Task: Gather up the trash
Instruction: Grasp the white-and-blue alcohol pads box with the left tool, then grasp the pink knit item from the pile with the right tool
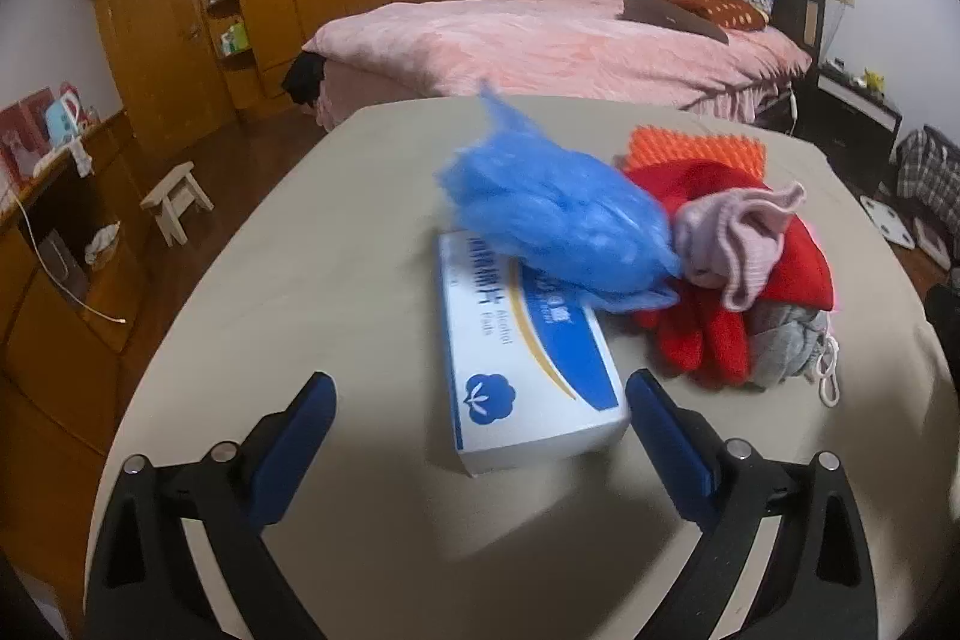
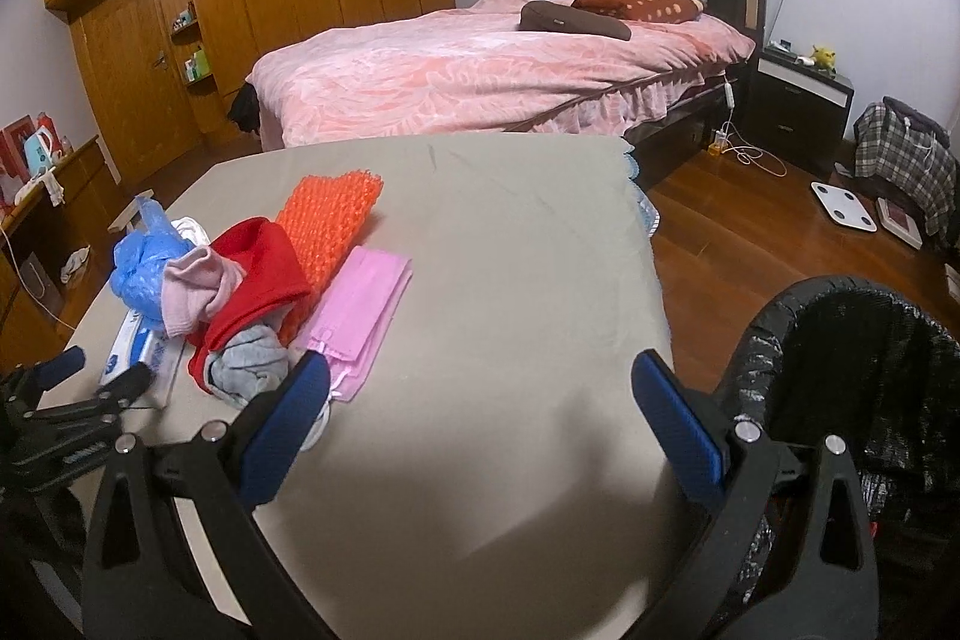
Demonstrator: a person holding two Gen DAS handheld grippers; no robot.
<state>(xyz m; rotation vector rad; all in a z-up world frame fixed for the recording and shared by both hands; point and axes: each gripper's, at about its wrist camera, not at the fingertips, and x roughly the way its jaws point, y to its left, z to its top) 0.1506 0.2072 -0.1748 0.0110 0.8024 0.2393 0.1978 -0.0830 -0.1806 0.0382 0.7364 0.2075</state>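
While both grippers hang over the table point(image 2: 510, 232) with nothing in them, the work looks to be at its start: choosing a first piece of trash. The left gripper point(image 1: 480, 394) has its jaws spread wide and aims at the white and blue box point(image 1: 528, 376), which lies just ahead of its fingertips, one corner close by the right-hand pad. A crumpled blue bag point(image 1: 558, 214) rests on the far end of that box. Beside these, touching, sits a heap of cloth: a red garment point(image 1: 720, 334), a pale pink knit point(image 1: 738, 244), something grey point(image 1: 780, 346) and an orange mesh pad point(image 1: 696, 148) behind.

The right gripper point(image 2: 480, 388) is likewise spread and empty, over bare tabletop, with a flat pink packet point(image 2: 366, 304) just off its left finger. A bin lined with a black bag point(image 2: 840, 400) stands at the table's near right corner, close to that gripper.

I judge the blue bag or the box the likeliest trash. The next move calls for the left gripper to advance, close on one of them, and carry it across to the bin.

The bag is blurred in the left view, so its exact shape is unclear. The bin is cut off by the frame, and its inside is too dark to read. How much of the heap counts as trash cannot be told.
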